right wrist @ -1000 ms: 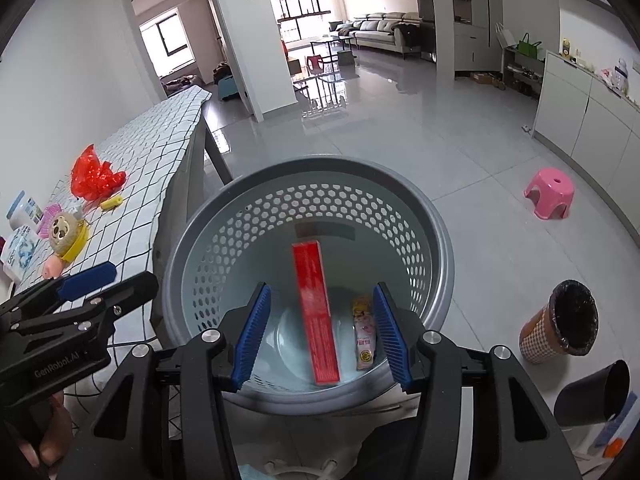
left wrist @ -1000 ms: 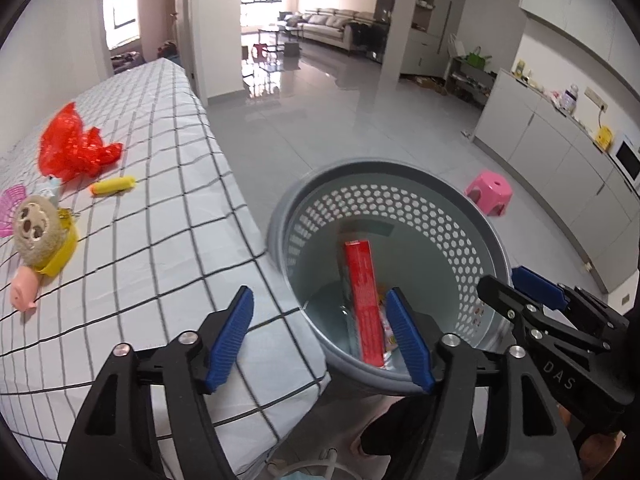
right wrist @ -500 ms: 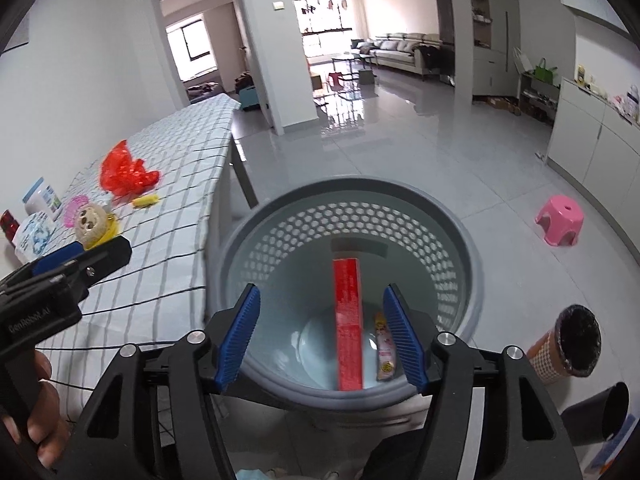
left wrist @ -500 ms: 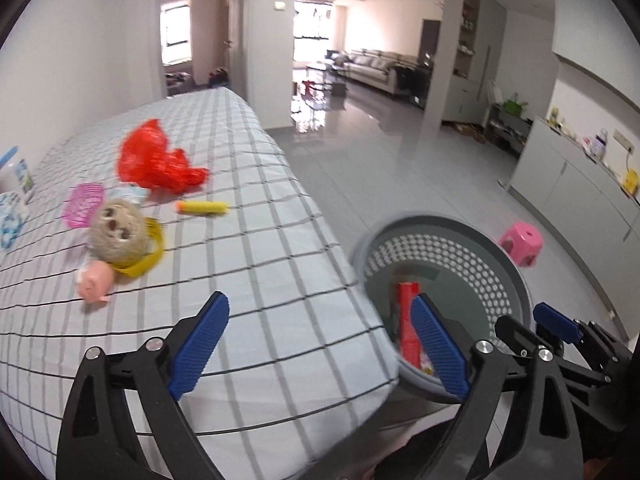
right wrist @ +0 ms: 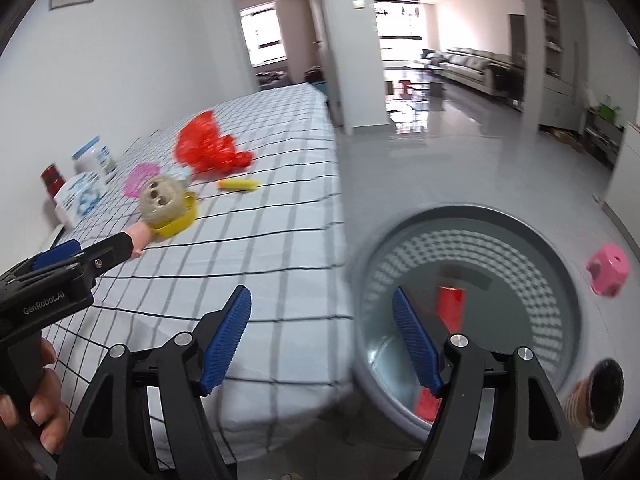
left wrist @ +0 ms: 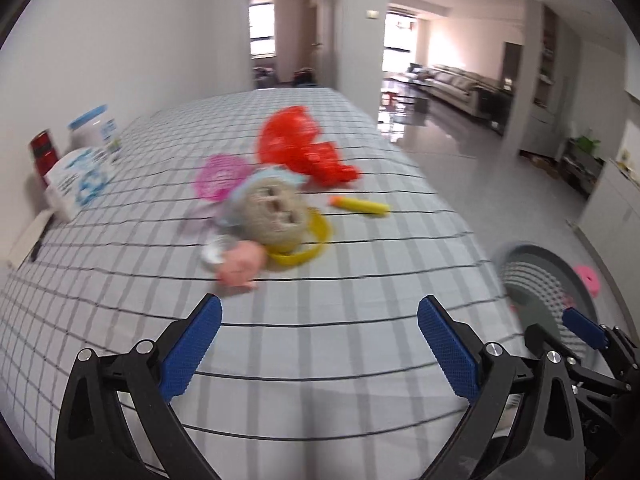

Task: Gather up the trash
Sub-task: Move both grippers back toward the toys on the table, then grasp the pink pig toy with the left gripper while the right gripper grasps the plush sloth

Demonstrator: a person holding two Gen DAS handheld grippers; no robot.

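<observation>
Red crumpled plastic bag [left wrist: 304,148] lies blurred in the upper middle of the left wrist view, on the checked tablecloth [left wrist: 320,344], with a yellow tube [left wrist: 360,205] just to its lower right and a plush toy [left wrist: 272,212] below it. Grey perforated bin [right wrist: 472,316] fills the lower right of the right wrist view, a red box [right wrist: 450,306] inside. Left gripper [left wrist: 318,340] and right gripper [right wrist: 320,336] are both opening, jaws spread, nothing between them.
</observation>
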